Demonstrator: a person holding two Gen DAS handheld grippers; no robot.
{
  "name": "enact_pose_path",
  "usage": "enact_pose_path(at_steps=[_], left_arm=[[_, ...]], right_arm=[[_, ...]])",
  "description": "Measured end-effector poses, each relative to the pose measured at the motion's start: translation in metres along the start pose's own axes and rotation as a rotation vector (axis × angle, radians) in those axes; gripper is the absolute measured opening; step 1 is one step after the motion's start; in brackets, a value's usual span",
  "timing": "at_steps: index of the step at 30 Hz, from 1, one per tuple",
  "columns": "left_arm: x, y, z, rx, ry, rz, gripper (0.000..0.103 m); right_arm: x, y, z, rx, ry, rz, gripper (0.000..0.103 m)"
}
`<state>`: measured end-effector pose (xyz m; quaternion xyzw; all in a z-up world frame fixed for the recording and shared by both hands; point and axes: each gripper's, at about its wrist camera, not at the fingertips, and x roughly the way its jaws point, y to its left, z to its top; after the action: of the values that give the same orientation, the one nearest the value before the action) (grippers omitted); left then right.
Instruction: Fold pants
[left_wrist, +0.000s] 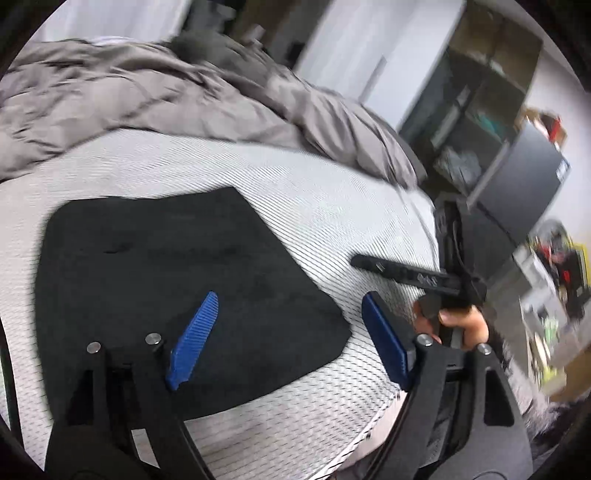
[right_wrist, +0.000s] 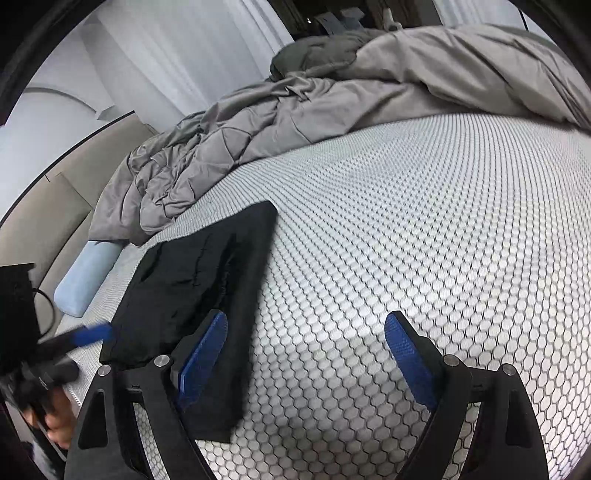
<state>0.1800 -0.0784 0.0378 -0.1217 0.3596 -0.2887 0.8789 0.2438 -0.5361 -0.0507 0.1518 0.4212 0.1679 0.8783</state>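
Note:
The black pants (left_wrist: 177, 266) lie folded into a flat rectangle on the white honeycomb mattress (left_wrist: 332, 206). My left gripper (left_wrist: 291, 332) hovers over their near right corner, open, with nothing between its blue pads. In the right wrist view the pants (right_wrist: 195, 291) lie left of centre. My right gripper (right_wrist: 306, 350) is open just above the mattress, its left pad over the pants' right edge and its right pad over bare mattress. One black finger (left_wrist: 402, 273) of the right gripper and the hand (left_wrist: 458, 321) holding it show at the right of the left wrist view.
A rumpled grey duvet (right_wrist: 332, 103) is bunched along the far side of the bed. A light blue pillow (right_wrist: 85, 284) lies at the bed's left edge. Dark shelving (left_wrist: 480, 110) and a black screen (left_wrist: 528, 173) stand beyond the right edge.

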Motion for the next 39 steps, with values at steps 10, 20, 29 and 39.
enact_pose_path(at_steps=[10,20,29,39], left_arm=[[-0.028,0.116,-0.018,-0.216,-0.031,0.258,0.081],[-0.033,0.154,-0.039,-0.211,0.012,0.341,0.081],[-0.051,0.158,-0.037,-0.215,-0.014,0.354,0.081],[-0.033,0.164,-0.045,-0.225,0.065,0.348,0.081]], right_arm=[[0.036,0.056,0.004,-0.017,0.166,0.338,0.065],[0.097,0.059,0.0,0.082,0.332,0.345,0.066],[0.02,0.096,0.017,-0.059,0.136,0.359,0.015],[0.049,0.074,-0.033,-0.063,0.313,0.173,0.038]])
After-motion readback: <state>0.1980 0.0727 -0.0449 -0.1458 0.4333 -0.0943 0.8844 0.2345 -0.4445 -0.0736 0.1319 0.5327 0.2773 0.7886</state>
